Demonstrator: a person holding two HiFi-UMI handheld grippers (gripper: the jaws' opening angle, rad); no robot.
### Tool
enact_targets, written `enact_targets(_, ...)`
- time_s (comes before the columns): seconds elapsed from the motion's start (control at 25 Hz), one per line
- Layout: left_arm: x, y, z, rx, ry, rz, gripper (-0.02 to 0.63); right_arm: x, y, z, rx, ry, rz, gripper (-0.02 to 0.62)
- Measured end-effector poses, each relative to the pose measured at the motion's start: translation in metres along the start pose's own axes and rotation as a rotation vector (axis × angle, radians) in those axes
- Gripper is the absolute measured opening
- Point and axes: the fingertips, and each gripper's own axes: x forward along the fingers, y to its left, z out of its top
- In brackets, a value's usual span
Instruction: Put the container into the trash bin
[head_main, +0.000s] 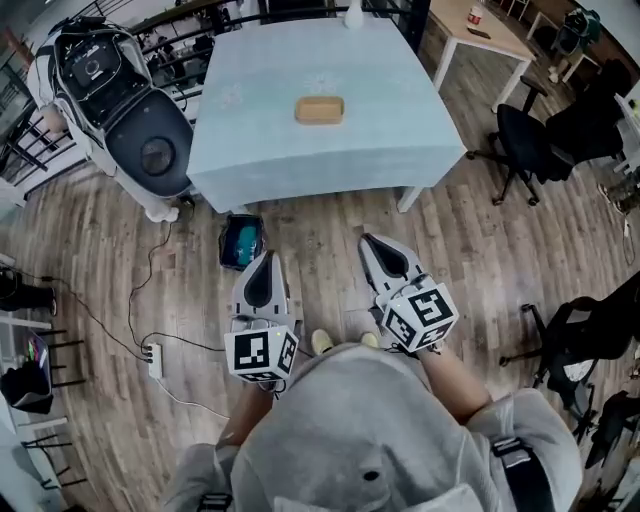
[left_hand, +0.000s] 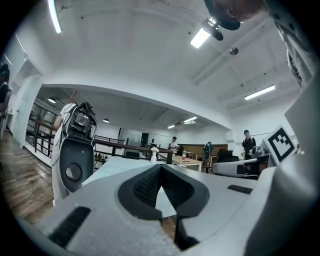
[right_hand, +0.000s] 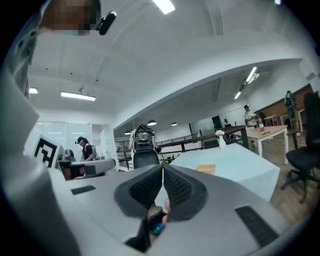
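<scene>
Both tongs are closed on nothing: the left gripper and the right gripper each show their ribbed pads pressed tip to tip with no object between them. In the head view they sit close to the person's torso, side by side, aimed toward the table. The tan container lies flat near the middle of the pale blue tabletop, well apart from both tongs. Its long axis runs left to right, parallel to the table's near edge; whether it has a lid or is open on top is hard to tell from this far. The small dark trash bin with a teal lining stands on the wooden floor just in front of the table, nearer the left gripper. The reach to mid-table is long, so a pinch on the shallow rim could slip or tip the container. The bin mouth looks narrow, and a container dropped in broadside may catch on its rim. The cable trailing on the floor beside the bin is a snag risk for the feet.
</scene>
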Motion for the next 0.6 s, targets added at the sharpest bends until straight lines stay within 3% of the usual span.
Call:
enact_targets(0.16,-0.003,0.014,-0.006,-0.001,0.030,0.002,0.018,0.010,0.002,0.000,0.055,-0.005,-0.006,0.029)
enact_targets(0.6,-0.012,0.038,-0.011,0.022,0.062,-0.027,0.019,0.012,0.007,0.005,0.026,-0.020,-0.091,0.027)
